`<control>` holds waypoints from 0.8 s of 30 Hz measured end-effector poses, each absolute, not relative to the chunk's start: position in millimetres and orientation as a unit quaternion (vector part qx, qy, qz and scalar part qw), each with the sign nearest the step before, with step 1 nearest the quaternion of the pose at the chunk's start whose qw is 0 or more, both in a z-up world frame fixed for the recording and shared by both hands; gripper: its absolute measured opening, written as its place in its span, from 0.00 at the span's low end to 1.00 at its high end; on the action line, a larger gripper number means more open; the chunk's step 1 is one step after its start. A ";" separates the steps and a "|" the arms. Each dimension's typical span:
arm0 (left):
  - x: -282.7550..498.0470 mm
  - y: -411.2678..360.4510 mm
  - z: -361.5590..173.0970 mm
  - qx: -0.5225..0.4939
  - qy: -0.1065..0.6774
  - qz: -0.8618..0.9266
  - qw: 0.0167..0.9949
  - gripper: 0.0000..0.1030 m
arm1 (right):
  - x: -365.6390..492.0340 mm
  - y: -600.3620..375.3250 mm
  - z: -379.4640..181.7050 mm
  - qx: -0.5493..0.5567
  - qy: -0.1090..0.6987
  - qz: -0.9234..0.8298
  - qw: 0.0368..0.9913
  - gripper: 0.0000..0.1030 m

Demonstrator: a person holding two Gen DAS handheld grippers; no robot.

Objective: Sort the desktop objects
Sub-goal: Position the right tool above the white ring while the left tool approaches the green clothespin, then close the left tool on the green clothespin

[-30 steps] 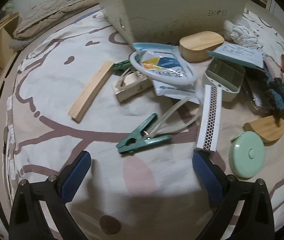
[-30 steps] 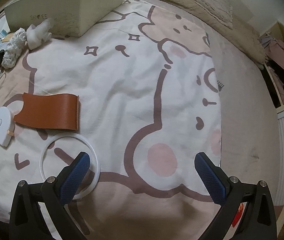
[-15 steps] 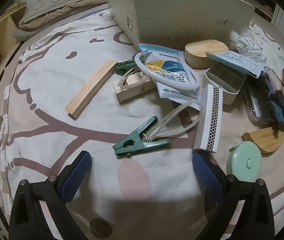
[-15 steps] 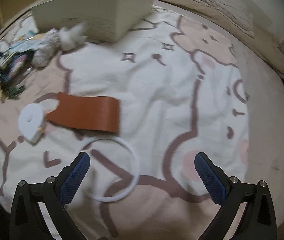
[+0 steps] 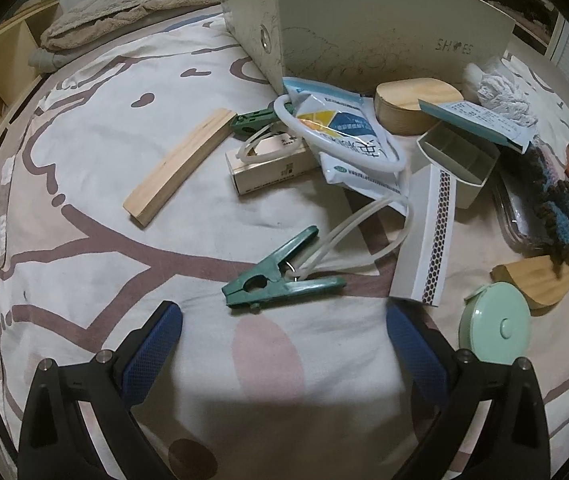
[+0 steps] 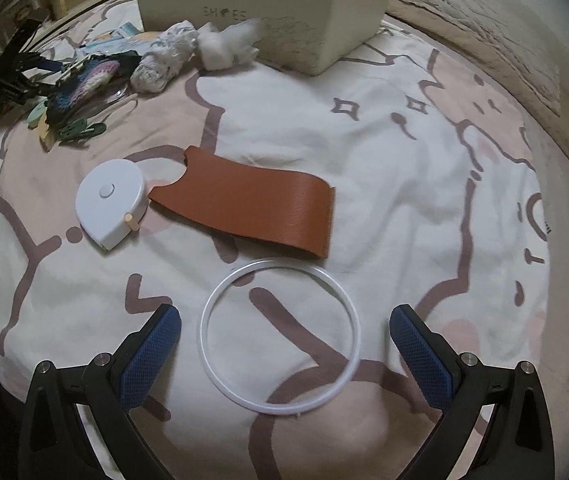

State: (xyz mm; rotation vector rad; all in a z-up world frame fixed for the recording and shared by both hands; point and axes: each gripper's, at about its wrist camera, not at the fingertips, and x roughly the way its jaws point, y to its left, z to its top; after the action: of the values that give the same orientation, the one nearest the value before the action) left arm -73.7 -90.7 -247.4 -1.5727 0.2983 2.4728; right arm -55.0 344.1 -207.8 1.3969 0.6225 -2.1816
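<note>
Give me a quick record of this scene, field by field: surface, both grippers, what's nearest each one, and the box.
surface: patterned bedsheet
left gripper: open, empty
nearest left gripper: green clothespin, lying flat on the sheet
right gripper: open, empty
nearest right gripper: white ring, flat on the sheet, between the fingers
beyond the ring: brown leather piece, white tape measure
box: cream shoe box, at the far side

bed sheet [image 6: 404, 152] | white ring [image 6: 280, 336] | brown leather piece [image 6: 252, 208] | green clip [image 5: 280, 276]

Dim, warm indoor light in both views. Strong fisheye bending and dark vignette at edges. Soft shadow pools beneath each tool. Far clutter in right view blurred.
</note>
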 end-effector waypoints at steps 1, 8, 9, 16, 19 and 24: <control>-73.4 -90.9 -247.5 -0.530 0.100 0.836 0.098 1.00 | -55.0 344.6 -209.0 0.504 0.223 -0.799 0.239 1.00; -71.4 -92.1 -247.6 -0.526 0.099 0.839 0.097 1.00 | -55.7 350.4 -220.4 0.495 0.199 -0.810 0.245 1.00; -71.9 -92.7 -247.3 -0.527 0.098 0.839 0.098 1.00 | -55.9 352.3 -221.6 0.496 0.191 -0.811 0.245 1.00; -72.9 -96.6 -243.4 -0.524 0.088 0.841 0.098 1.00 | -52.0 359.1 -225.2 0.482 0.164 -0.823 0.250 1.00; -74.4 -98.9 -241.2 -0.523 0.074 0.844 0.095 1.00 | -53.7 359.4 -225.3 0.484 0.162 -0.823 0.251 1.00; -76.0 -102.5 -238.4 -0.520 0.060 0.847 0.088 0.98 | -51.9 361.1 -225.2 0.480 0.158 -0.825 0.253 1.00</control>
State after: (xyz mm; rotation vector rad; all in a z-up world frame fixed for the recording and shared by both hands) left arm -76.0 -102.5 -238.4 -1.5482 0.1772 2.5221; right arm -51.9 361.1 -225.2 1.3042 0.4303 -2.2432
